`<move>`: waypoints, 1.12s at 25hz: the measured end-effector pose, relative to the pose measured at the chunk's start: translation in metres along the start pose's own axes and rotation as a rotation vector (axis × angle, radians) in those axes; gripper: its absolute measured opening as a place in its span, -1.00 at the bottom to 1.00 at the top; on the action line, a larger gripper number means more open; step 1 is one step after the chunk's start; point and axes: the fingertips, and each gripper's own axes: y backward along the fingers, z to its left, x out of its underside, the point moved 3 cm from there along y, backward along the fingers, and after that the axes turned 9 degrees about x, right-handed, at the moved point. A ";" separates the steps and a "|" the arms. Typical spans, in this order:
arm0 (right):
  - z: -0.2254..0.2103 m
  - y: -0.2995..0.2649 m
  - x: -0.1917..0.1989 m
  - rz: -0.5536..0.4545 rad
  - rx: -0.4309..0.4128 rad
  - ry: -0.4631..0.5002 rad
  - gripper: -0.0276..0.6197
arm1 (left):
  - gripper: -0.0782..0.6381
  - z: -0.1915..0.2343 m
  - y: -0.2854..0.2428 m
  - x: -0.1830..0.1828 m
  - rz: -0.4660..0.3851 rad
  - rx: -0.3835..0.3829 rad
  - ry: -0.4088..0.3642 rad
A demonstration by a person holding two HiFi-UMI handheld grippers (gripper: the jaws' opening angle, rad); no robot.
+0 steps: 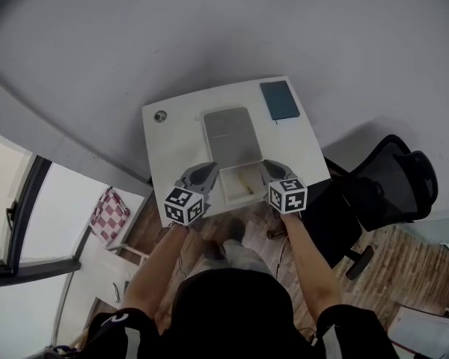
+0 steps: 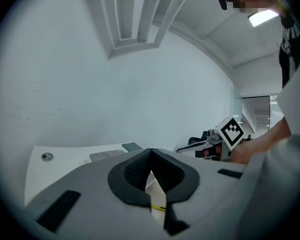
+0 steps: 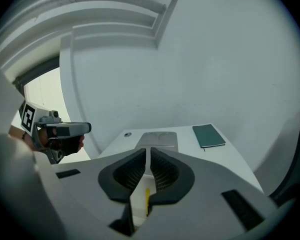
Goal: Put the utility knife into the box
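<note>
fingers on my left gripper (image 1: 202, 173) and right gripper (image 1: 274, 169) are pressed together, one at each side of the open white rectangular box (image 1: 223, 187) on the white surface (image 1: 172, 148). the yellow utility knife (image 1: 248, 191) lies inside that box. a flat grey rectangular panel (image 1: 230, 134) sits just behind, with a dark teal notebook (image 1: 279, 100) beyond.

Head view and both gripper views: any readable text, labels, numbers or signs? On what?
None can be read in any view.
On the left gripper, marker cube: black-and-white squares, no letters.
On the right gripper, second marker cube: the same.
On the green notebook: plain cover, no print visible.
On the box lid: no print to make out.
</note>
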 end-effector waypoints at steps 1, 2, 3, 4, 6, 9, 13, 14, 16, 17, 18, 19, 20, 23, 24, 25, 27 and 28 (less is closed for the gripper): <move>0.001 0.005 -0.005 -0.016 0.004 -0.001 -0.79 | -0.71 -0.001 0.002 -0.003 -0.005 0.002 -0.006; 0.001 0.011 -0.009 -0.032 0.008 0.000 -0.80 | -0.71 -0.003 0.004 -0.007 -0.011 0.003 -0.011; 0.002 0.016 -0.013 -0.048 0.014 0.001 -0.80 | -0.71 -0.005 0.007 -0.010 -0.017 0.004 -0.017; 0.002 0.022 -0.018 -0.066 0.020 0.002 -0.81 | -0.71 -0.006 0.009 -0.013 -0.024 0.005 -0.022; 0.004 0.033 -0.026 -0.102 0.031 0.001 -0.83 | -0.71 -0.009 0.014 -0.019 -0.036 0.006 -0.032; 0.005 0.048 -0.034 -0.150 0.049 -0.006 -0.84 | -0.71 -0.014 0.021 -0.026 -0.049 0.009 -0.045; 0.008 0.066 -0.041 -0.199 0.068 -0.016 -0.87 | -0.71 -0.021 0.029 -0.035 -0.062 0.021 -0.063; 0.009 0.070 -0.041 -0.207 0.070 -0.018 -0.87 | -0.71 -0.023 0.031 -0.036 -0.066 0.024 -0.067; 0.012 0.077 -0.041 -0.217 0.073 -0.019 -0.88 | -0.71 -0.024 0.033 -0.039 -0.073 0.028 -0.072; 0.012 0.079 -0.040 -0.220 0.073 -0.018 -0.88 | -0.71 -0.025 0.034 -0.040 -0.076 0.030 -0.074; 0.013 0.081 -0.040 -0.222 0.074 -0.018 -0.88 | -0.71 -0.026 0.034 -0.041 -0.077 0.032 -0.077; 0.014 0.083 -0.039 -0.223 0.074 -0.018 -0.88 | -0.71 -0.027 0.034 -0.041 -0.078 0.035 -0.080; 0.014 0.085 -0.038 -0.224 0.074 -0.018 -0.88 | -0.71 -0.029 0.034 -0.042 -0.077 0.037 -0.082; 0.017 0.091 -0.035 -0.222 0.069 -0.015 -0.88 | -0.71 -0.033 0.037 -0.041 -0.077 0.043 -0.085; 0.018 0.093 -0.034 -0.220 0.068 -0.015 -0.88 | -0.71 -0.035 0.038 -0.041 -0.076 0.046 -0.086; 0.018 0.094 -0.033 -0.219 0.067 -0.015 -0.88 | -0.71 -0.036 0.039 -0.041 -0.075 0.047 -0.087; 0.020 0.097 -0.032 -0.219 0.065 -0.016 -0.88 | -0.71 -0.038 0.040 -0.041 -0.075 0.049 -0.090; 0.021 0.097 -0.031 -0.219 0.064 -0.015 -0.88 | -0.71 -0.039 0.041 -0.041 -0.076 0.050 -0.091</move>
